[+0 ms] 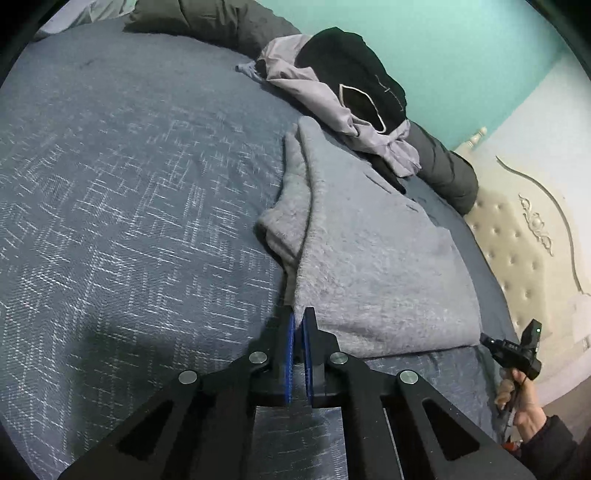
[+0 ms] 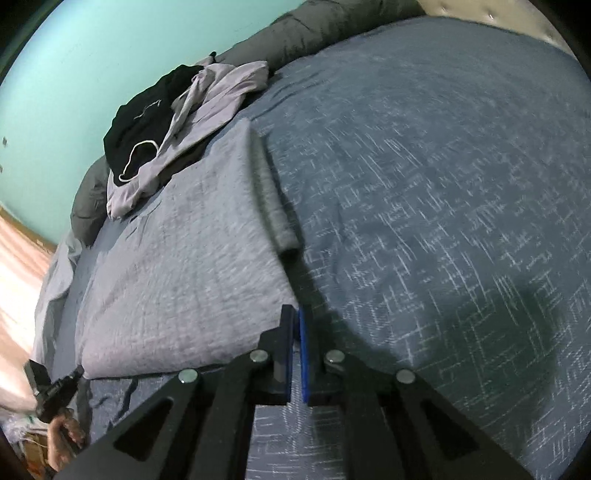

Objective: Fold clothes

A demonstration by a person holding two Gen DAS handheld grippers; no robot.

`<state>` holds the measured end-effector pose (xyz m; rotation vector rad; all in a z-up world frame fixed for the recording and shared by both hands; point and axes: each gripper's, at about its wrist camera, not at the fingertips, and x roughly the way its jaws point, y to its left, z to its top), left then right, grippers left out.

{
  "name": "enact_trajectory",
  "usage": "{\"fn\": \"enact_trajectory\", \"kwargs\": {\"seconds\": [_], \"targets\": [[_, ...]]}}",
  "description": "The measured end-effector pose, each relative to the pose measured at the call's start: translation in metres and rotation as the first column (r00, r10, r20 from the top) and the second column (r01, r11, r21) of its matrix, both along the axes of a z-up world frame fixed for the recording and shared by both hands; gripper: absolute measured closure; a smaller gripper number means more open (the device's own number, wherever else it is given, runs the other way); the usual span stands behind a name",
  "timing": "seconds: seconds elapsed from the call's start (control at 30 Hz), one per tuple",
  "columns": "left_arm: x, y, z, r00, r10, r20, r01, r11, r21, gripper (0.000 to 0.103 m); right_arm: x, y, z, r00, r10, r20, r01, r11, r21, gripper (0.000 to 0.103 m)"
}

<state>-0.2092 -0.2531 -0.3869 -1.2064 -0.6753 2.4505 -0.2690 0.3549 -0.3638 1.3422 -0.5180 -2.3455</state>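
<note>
Bedspread (image 1: 129,184) lies bare; clothes pile (image 1: 343,96) crowds the far edge.

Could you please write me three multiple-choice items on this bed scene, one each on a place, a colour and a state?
1. Where does the unfolded clothes pile lie?
A. by the dark bolster
B. on the floor
C. on the headboard

2. What colour is the wall?
A. white
B. turquoise
C. red

3. How is the left hand-held gripper?
A. wide open
B. shut
C. gripping the black garment

Answers: 1 A, it rests beside the bolster; 2 B, it is plainly turquoise; 3 B, its blue pads nearly meet at the grey garment.
</note>
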Motion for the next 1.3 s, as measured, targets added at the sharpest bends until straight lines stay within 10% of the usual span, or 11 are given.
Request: {"fn": "enact_trajectory", "kwargs": {"seconds": [0.3, 0.37, 0.47, 0.67, 0.97, 1.3], "targets": [[0.000, 0.005, 0.006, 1.000, 0.001, -0.004, -0.002, 1.000, -0.014, 0.095, 0.015, 0.008, 0.011, 0.996, -0.086, -0.002, 0.085, 0.995, -0.047, 0.097], [0.001, 0.006, 0.010, 1.000, 0.024, -0.008, -0.024, 0.999, -0.035, 0.076, 0.023, 0.008, 0.021, 0.994, -0.107, -0.036, 0.106, 0.994, -0.032, 0.096], [0.004, 0.001, 0.019, 0.997, 0.068, -0.031, -0.069, 0.997, -0.030, 0.073, 0.029, -0.014, 0.039, 0.995, -0.057, -0.082, 0.055, 0.998, -0.031, 0.096], [0.006, 0.003, 0.030, 0.989, 0.126, -0.081, -0.132, 0.988, -0.075, 0.070, 0.018, -0.141, 0.068, 0.955, 0.283, -0.086, -0.284, 0.959, 0.000, 0.096], [0.002, 0.016, 0.032, 0.991, 0.090, -0.100, -0.100, 0.989, -0.106, 0.070, -0.040, -0.277, 0.049, 0.918, 0.395, 0.020, -0.393, 0.904, 0.171, 0.096], [0.005, 0.013, 0.034, 0.991, 0.077, -0.107, -0.086, 0.993, -0.076, 0.070, 0.004, -0.246, 0.024, 0.918, 0.387, 0.091, -0.397, 0.897, 0.193, 0.096]]}}
